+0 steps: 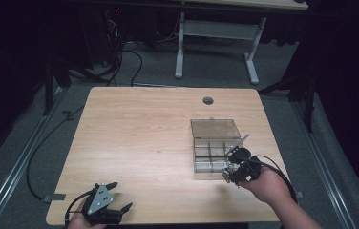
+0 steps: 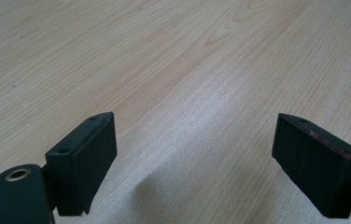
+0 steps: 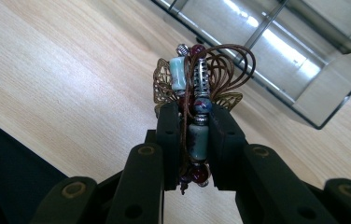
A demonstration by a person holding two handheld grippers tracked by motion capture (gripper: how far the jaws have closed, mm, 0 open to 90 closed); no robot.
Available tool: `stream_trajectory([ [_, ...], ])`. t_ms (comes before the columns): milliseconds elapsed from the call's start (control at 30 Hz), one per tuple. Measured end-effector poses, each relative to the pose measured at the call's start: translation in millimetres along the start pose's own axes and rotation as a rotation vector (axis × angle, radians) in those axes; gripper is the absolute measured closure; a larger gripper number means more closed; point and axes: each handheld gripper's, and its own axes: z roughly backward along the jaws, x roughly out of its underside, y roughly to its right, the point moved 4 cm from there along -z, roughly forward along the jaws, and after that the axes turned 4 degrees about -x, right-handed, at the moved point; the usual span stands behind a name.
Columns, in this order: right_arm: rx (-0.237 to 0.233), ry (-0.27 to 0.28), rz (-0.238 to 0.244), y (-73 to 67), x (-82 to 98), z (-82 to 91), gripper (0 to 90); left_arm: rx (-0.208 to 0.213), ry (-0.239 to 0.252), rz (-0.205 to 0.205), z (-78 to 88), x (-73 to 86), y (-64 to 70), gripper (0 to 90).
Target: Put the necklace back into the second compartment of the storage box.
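Right gripper view: tool (image 3: pixel 195 133) clamps bracelet (image 3: pixel 197 88)

Bare table (image 1: pixel 139 138) left; clear box (image 1: pixel 215 145) seemingly the lone obstacle right

A beaded bracelet (image 3: pixel 194 100) of pale green, dark red and silver beads strung on looped brown cord with gold filigree pieces stands upright, clamped above the surface just beside the clear compartment box (image 3: pixel 276 51).
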Motion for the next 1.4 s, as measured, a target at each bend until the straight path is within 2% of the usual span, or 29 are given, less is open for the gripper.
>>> stream_trajectory([
  [100, 0.001, 0.004, 0.015, 1.5, -3.7, 4.9, 77.3, 0.000, 0.000, 0.000, 0.0, 0.0, 0.0, 14.3],
  [133, 0.002, 0.001, 0.002, 0.6, -4.4, 6.5, 77.3, 0.000, 0.000, 0.000, 0.0, 0.0, 0.0, 14.4],
  [200, 0.005, 0.005, 0.017, 1.1, -6.5, 8.5, 77.3, 0.001, 0.000, 0.000, 0.0, -0.1, 0.0, 14.3],
  [433, 0.010, 0.007, 0.016, 2.2, -13.5, 11.7, 77.3, 0.002, 0.000, 0.000, -0.1, -0.1, 0.1, 14.3],
  [1167, 0.018, 0.012, 0.003, 17.9, -49.3, 3.3, 77.3, 0.006, -0.001, -0.002, -0.2, -0.2, -0.2, 14.3],
  [1400, 0.014, 0.002, -0.008, 27.2, -62.7, -6.9, 77.3, 0.009, -0.002, -0.001, -0.4, -0.2, -0.2, 14.4],
])
